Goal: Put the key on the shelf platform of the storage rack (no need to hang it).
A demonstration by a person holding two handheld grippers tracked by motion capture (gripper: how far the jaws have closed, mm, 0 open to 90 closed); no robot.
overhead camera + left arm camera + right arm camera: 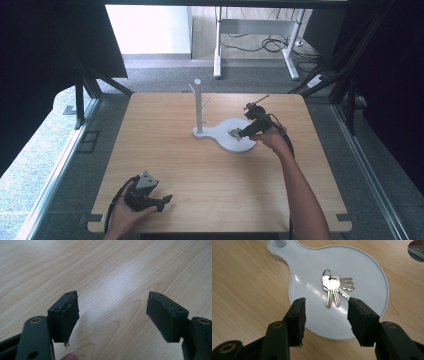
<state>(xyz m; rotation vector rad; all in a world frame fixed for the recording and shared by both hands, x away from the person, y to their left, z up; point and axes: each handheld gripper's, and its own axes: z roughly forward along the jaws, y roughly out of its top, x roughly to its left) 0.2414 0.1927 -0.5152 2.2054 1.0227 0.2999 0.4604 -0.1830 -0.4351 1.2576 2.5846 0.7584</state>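
Note:
A bunch of silver keys [337, 287] on a ring lies fanned out on the round white dish [367, 270] of a stand. In the high view the keys [234, 133] rest on that dish [227, 142], whose white post [198, 105] with pegs rises at its left end. My right gripper [243, 131] hovers at the dish's right side; its jaws [327, 313] stand open just short of the keys, with nothing between them. My left gripper [166, 201] lies low near the table's front left, and its jaws [112, 315] are wide open over bare wood.
The wooden table [165, 150] has a cable hole [416, 247] near the dish. Beyond the far edge stand the legs of a white desk frame [255, 45] with cables on the floor. Dark curtains hang at both sides.

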